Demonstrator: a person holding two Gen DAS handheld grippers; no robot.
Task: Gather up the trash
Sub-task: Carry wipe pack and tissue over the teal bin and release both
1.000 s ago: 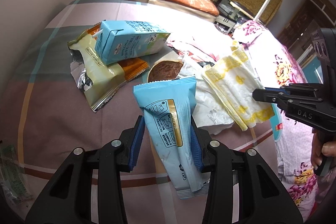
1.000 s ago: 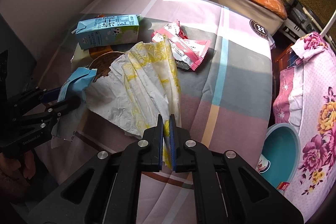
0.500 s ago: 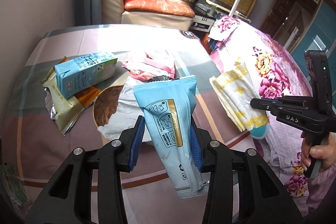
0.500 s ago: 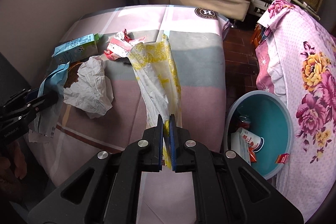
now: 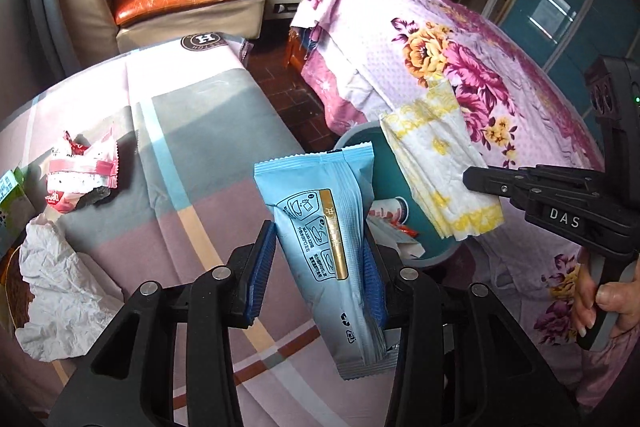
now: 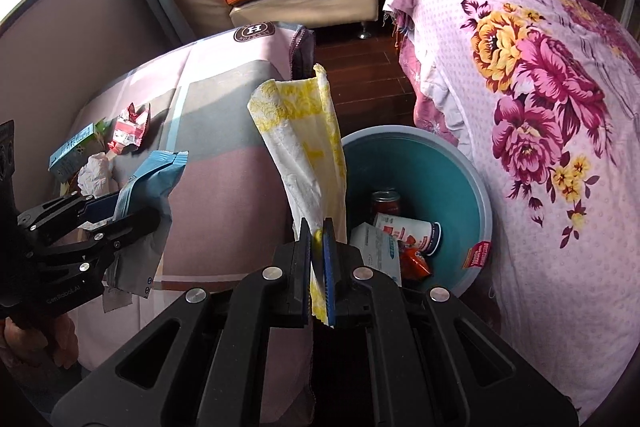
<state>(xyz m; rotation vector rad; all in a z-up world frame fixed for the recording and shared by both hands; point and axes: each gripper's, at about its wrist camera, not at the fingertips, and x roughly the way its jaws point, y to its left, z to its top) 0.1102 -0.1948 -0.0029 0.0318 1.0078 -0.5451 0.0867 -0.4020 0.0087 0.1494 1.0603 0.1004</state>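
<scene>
Both hand-held grippers have swung away from the litter pile and now hang near the round teal plastic bin (image 6: 476,187) that stands on the floor between the table and the flowered pink bed cover (image 6: 540,75). My left hand-held gripper (image 5: 318,267) is clamped on the light blue foil snack wrapper (image 5: 320,219), pads pressing its two long edges; the grip has not changed across the move. My right hand-held gripper (image 6: 317,255) is pinched tight on the yellow-and-white patterned paper wrapper (image 6: 308,143), which stands up from the jaws and droops a little at the top.

A second ago both wrappers were over the checked pink-and-grey tablecloth (image 5: 192,131), with the blue milk carton (image 6: 72,151) and the other litter right in front of me. Now the carton, the red-and-white crumpled sweet wrapper (image 5: 80,175) and the crumpled white paper (image 5: 60,275) sit well off to the left on the table, and the bin fills the middle of the right view. Inside it I see a red can, a paper cup and some packets, so earlier trash is already in.

The carry looks nearly over. The paper wrapper seems to overlap the bin's near rim, though the fisheye makes it hard to judge whether it is truly above the opening. The blue wrapper looks closer to the table edge, so I reckon it needs a further shift before letting go.
</scene>
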